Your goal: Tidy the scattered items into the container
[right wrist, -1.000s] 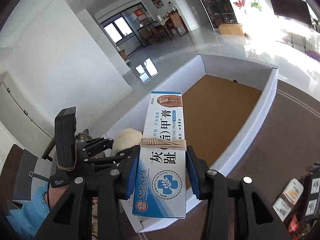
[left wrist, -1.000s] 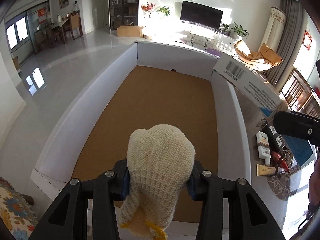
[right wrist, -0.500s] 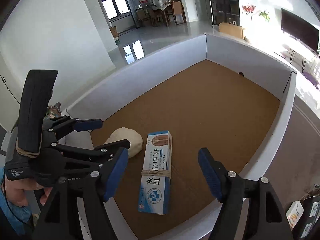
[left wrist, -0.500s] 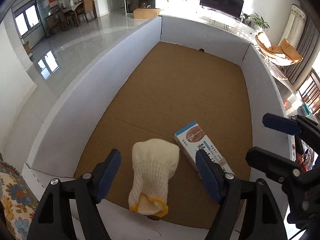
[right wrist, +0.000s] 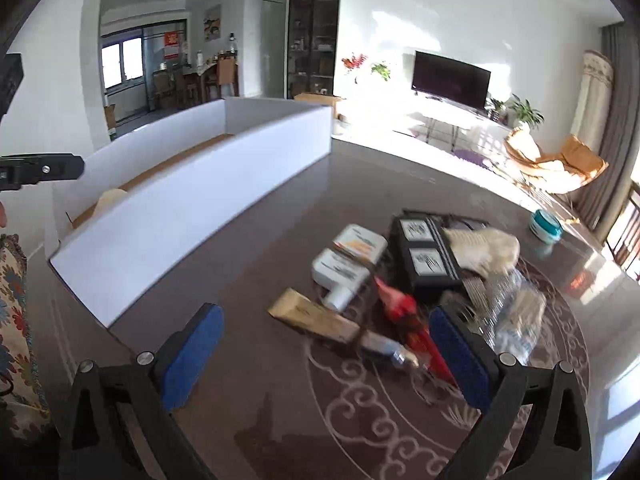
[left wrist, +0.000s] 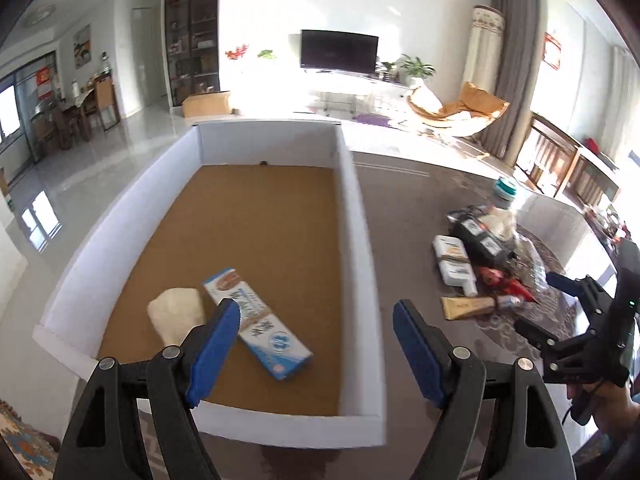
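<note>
1. Both grippers have let go since a second ago: the glove (left wrist: 176, 314) and the cream box (left wrist: 258, 322), then pinched in the jaws, now lie on the brown floor of the container (left wrist: 362, 240).
2. Glove and cream box rest side by side at the container's near end, the box at a slant to the right of the glove. Whether they touch I cannot tell.
3. Left gripper (left wrist: 316, 348) hangs over the container's near right corner, its jaws spread and opening further with nothing between them.
4. Right gripper (right wrist: 326, 354) has swung away from the container and now points at the pile on the dark table (right wrist: 280, 420); its jaws are spread wide and opening, pressing on nothing.
5. Between the right gripper's blue pads, lower on the table, lie a tan tube (right wrist: 314, 318) and a red packet (right wrist: 404, 320), both blurred.
6. Further back in the pile are two white bottles (right wrist: 348, 258) bound together, a black box (right wrist: 426, 256) and a second knitted glove (right wrist: 484, 248) lying on that box.
7. A clear plastic packet (right wrist: 516, 316) lies at the pile's right edge, beside the right pad.
8. A teal tub (right wrist: 546, 226) stands apart, beyond the pile.
9. From the left wrist, the right gripper shows at the right edge, held in a hand (left wrist: 612, 400).
</note>
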### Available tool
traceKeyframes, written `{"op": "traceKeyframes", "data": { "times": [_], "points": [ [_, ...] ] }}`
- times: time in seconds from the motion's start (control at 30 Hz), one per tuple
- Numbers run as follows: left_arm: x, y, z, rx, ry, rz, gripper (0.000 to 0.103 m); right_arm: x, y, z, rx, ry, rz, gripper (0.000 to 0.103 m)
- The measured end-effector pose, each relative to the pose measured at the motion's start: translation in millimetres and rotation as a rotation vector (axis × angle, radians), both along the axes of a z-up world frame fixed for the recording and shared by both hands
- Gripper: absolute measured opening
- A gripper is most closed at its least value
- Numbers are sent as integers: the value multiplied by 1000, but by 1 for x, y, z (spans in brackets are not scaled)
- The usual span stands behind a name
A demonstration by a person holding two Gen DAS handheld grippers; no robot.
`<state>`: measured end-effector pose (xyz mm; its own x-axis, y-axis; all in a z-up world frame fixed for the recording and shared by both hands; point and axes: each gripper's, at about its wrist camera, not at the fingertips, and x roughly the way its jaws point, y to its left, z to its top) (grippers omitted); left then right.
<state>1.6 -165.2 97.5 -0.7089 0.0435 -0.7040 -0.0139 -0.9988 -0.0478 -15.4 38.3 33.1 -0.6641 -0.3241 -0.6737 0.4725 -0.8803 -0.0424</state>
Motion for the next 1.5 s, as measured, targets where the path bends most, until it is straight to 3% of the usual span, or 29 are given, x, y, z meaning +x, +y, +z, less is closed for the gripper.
{"op": "traceKeyframes", "data": {
  "times": [0.03, 0.07, 0.17, 0.3, 0.43, 0.73, 1.5],
  "points": [
    [2, 23, -4, -6, -9, -52, 98, 1, 24, -9, 1, -34, -50, 103],
    [1, 43, -11, -8, -22, -96, 101, 2, 46, -18, -7, -68, -99, 103],
    [-9, 97, -44, -18, -90, -167, 102, 1, 102, -43, -56, -163, -224, 103],
    [-24, 146, -92, -3, -175, -167, 102, 6, 146, -61, -57, -229, -339, 103],
    [-36, 172, -114, -37, -170, -159, 102, 14, 158, -59, -27, -200, -364, 103],
    [-56, 185, -129, -66, -159, -153, 102, -17, 131, -63, 35, -211, -329, 103],
    [-57, 186, -128, -63, -159, -144, 103, -16, 130, -65, 35, -211, -327, 103]
  ]
}}
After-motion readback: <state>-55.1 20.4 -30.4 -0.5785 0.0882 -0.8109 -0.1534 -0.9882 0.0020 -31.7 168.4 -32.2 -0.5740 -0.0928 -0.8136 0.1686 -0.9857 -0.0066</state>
